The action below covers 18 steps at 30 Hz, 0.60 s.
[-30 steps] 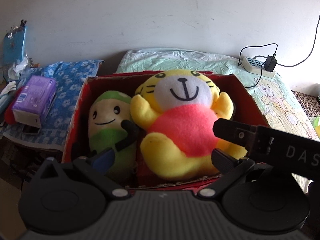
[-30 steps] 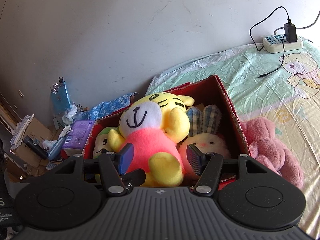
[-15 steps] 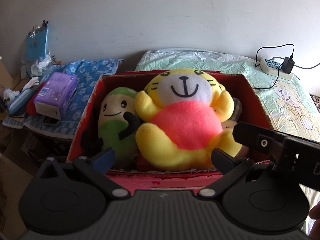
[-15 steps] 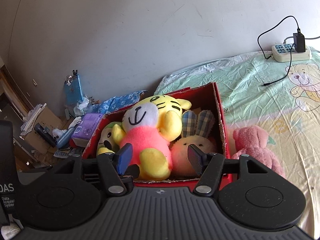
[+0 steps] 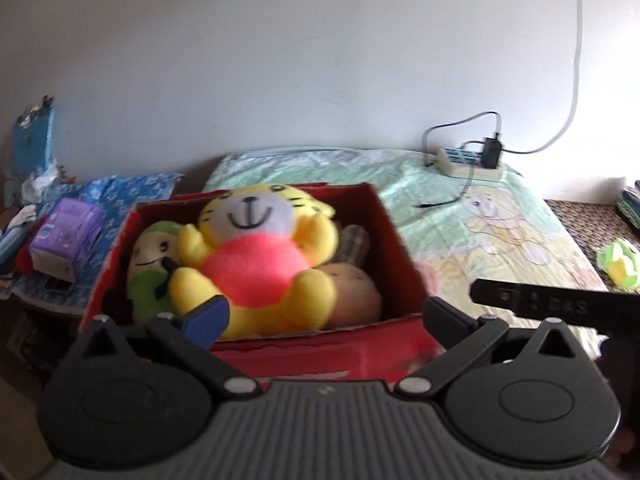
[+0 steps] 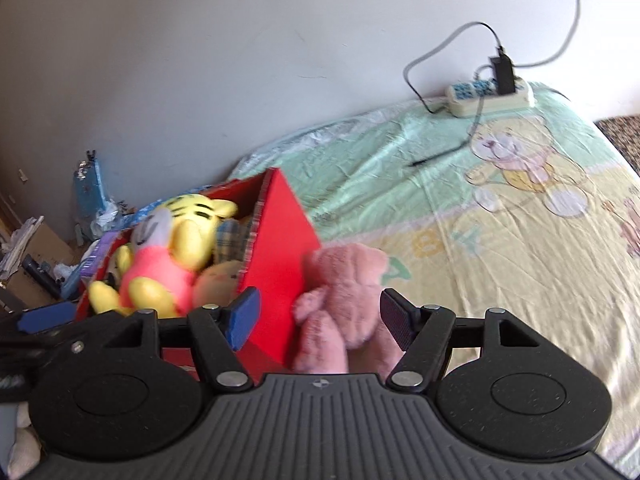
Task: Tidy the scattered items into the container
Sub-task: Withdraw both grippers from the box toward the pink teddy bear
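Focus shifts off the red box (image 6: 280, 248): right gripper (image 6: 318, 316) now frames the pink plush (image 6: 344, 280) lying just outside the box, jaws wide and empty. Left gripper (image 5: 324, 316), also wide open, holds nothing. Pink plush is probably next.

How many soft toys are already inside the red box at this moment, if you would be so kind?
3 at least: the yellow tiger in the middle of the red box, the green doll on its left, the orange plush on its right. Others may lie hidden beneath.
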Each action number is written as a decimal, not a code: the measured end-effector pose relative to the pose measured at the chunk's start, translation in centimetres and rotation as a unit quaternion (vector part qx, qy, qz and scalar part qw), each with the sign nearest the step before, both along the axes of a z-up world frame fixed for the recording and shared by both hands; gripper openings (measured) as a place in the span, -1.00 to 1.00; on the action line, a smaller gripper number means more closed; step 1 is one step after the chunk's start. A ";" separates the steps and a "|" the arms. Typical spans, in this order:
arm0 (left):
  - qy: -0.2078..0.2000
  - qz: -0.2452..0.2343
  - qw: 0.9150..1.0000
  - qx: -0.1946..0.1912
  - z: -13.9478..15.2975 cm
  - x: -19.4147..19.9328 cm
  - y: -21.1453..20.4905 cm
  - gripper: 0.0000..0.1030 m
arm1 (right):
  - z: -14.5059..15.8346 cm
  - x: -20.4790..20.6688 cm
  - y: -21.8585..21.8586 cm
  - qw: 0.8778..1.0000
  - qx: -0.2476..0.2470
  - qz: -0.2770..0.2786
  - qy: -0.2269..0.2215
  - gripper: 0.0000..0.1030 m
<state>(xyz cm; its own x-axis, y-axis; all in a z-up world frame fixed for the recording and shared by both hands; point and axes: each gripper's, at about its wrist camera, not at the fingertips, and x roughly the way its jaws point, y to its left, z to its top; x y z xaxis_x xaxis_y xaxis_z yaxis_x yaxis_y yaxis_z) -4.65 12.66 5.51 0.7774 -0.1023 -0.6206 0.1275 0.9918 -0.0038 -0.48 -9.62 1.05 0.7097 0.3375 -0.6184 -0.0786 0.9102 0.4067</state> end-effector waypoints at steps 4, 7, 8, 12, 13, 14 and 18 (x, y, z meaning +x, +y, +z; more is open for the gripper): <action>0.010 -0.065 0.998 0.006 -1.7 -0.3 -4.1 0.99 | -1.7 0.9 -2.7 0.999 0.013 -0.024 0.038 0.34; 0.030 -0.103 0.994 0.006 -3.4 0.2 -7.0 0.99 | -2.1 1.5 -3.2 0.999 0.016 -0.011 0.048 0.34; 0.036 -0.116 0.993 0.006 -4.0 0.3 -8.0 0.99 | -2.3 1.7 -3.3 0.999 0.017 -0.004 0.050 0.34; 0.073 -0.138 0.988 -0.001 -6.3 1.6 -10.0 0.96 | -3.0 2.8 -3.5 0.998 0.020 0.018 0.056 0.34; 0.082 -0.139 0.987 -0.007 -6.8 2.0 -10.0 0.93 | -3.2 3.2 -3.4 0.998 0.020 0.025 0.059 0.34; 0.089 -0.139 0.986 -0.011 -7.2 2.3 -10.1 0.92 | -3.5 3.6 -3.4 0.997 0.019 0.032 0.062 0.34; 0.099 -0.133 0.986 -0.001 -8.5 3.0 -10.6 0.92 | -4.8 5.2 -2.9 0.995 0.011 0.059 0.080 0.33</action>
<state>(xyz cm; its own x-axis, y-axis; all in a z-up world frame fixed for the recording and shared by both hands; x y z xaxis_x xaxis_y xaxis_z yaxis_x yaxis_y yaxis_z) -1.70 2.08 -2.96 0.5859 -0.2876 -0.7577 0.3801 0.9232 -0.0566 4.76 -12.49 -3.76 0.5574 0.4272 -0.7119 -0.1173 0.8894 0.4418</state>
